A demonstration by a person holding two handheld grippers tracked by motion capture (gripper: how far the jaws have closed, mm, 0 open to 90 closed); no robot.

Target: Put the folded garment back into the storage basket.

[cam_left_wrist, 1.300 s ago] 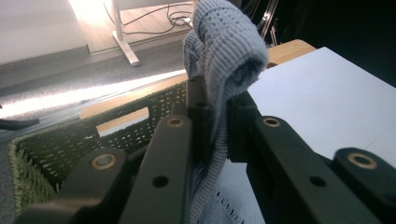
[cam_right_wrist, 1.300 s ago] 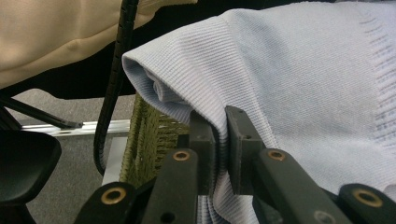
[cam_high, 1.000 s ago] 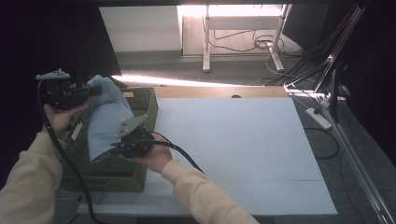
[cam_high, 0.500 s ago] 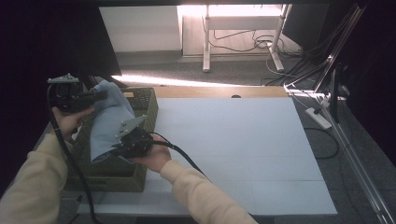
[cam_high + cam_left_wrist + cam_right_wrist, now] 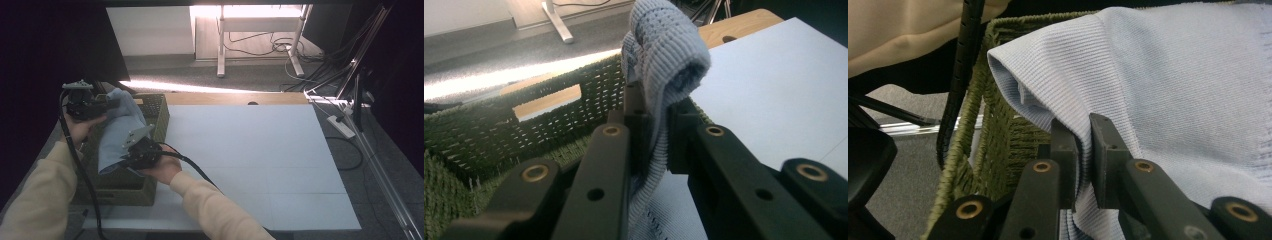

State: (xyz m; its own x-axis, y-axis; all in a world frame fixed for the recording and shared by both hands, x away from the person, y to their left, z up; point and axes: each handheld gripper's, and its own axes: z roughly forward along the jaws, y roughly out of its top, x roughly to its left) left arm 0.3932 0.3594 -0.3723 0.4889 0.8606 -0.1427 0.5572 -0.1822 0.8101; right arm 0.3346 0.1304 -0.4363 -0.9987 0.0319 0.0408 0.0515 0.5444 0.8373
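A light blue knitted cloth (image 5: 117, 131) hangs stretched over a green woven basket (image 5: 159, 112) at the table's left side. My left gripper (image 5: 116, 102) is shut on the cloth's upper far end, where a bunched fold (image 5: 664, 65) bulges above the jaws. My right gripper (image 5: 124, 155) is shut on the cloth's lower near edge (image 5: 1083, 150), with the fabric pinched between its pads. In the right gripper view the cloth (image 5: 1168, 80) drapes over the basket rim (image 5: 998, 25). Both hands hold the cloth above the basket's inside.
A white mat (image 5: 250, 155) covers the table to the right of the basket. A wooden table edge (image 5: 235, 97) runs along the far side. Cables and desk legs (image 5: 295, 50) lie on the floor beyond, and a metal frame (image 5: 360, 100) stands at the right.
My left gripper has moved to the right and slightly down with the cloth's upper end. The right gripper has stayed where it was.
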